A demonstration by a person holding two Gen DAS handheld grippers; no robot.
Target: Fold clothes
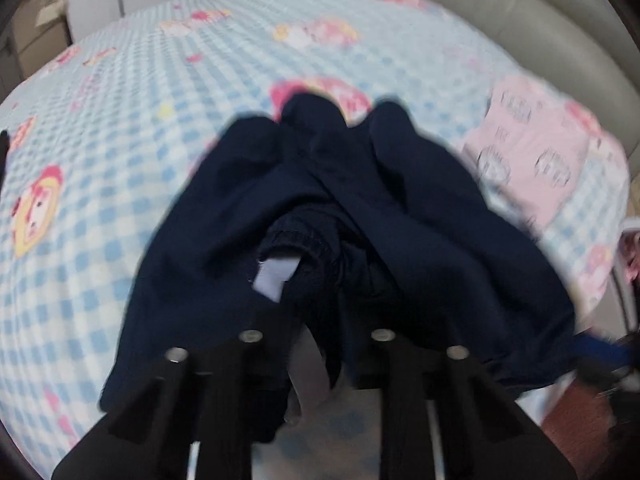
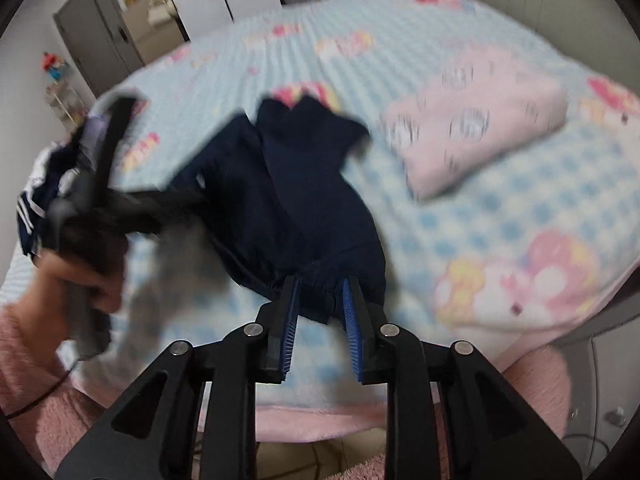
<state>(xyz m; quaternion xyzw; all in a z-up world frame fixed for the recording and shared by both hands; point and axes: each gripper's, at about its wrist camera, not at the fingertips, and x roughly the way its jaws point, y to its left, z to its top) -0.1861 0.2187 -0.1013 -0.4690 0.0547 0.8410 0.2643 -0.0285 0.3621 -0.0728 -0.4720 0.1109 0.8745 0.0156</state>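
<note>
The right gripper (image 2: 320,300) stands with its blue-padded fingers (image 2: 289,320) parted, one on either side of the gathered waistband of the navy trousers (image 2: 296,200), the band lying in the gap between them; they are not pressed shut on it. The left gripper (image 2: 176,200) comes in from the left, held in a hand (image 2: 86,276) with a pink fleecy sleeve; its tip meets the near edge of the same garment. From its own camera the cloth (image 1: 340,216) drapes right over the fingertips, so I cannot tell how far they are apart, though the fabric looks bunched and lifted there, a pale label (image 1: 274,278) showing inside the waist.

The trousers lie crumpled in the middle of the bed, legs pointing away, on a blue-and-white checked bedspread (image 2: 500,216) with pink cartoon prints. Further right a folded pink garment (image 2: 476,128) rests on the spread, apart from the trousers. A grey padded headboard (image 1: 540,20) curves behind.
</note>
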